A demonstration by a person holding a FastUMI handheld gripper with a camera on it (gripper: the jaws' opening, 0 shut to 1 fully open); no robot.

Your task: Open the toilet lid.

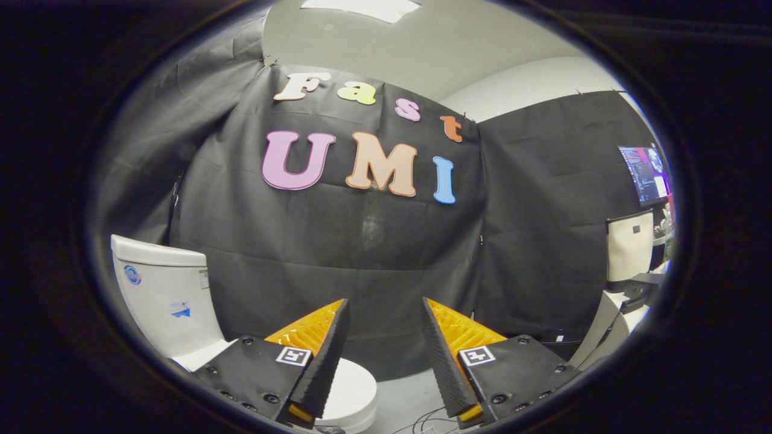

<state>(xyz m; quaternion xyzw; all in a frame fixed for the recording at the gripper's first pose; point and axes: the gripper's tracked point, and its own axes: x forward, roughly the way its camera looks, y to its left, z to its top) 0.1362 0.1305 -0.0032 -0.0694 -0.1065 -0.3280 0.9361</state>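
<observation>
White porcelain marks my target: the toilet (181, 313) stands low and off to the left of my fingers, its tank (160, 289) against the black cloth wall (338, 253), and the closed lid (353, 392) shows as a pale rounded shape just behind and below my left finger. My gripper (384, 352) is released — the two fingers stand well apart with nothing between them, and through the gap I see only cloth and a strip of pale floor (410, 398). Step in hand, as I judge it: the approach — no contact with the lid yet, lid still down. The next move calls for dropping the fingers and swinging them left, so that the front rim of the lid comes between or just under the tips; I cannot see that rim from here, as my left finger covers most of it, so the gap between lid and seat is unknown. Room for moving: open floor lies ahead and to the right of the bowl, with some thin cables (422, 419) on it near my right finger. Further right stand a pale chair or cabinet (627, 247) and a lit monitor (645, 175), well apart from the toilet. The tank behind will stop the lid when raised.
</observation>
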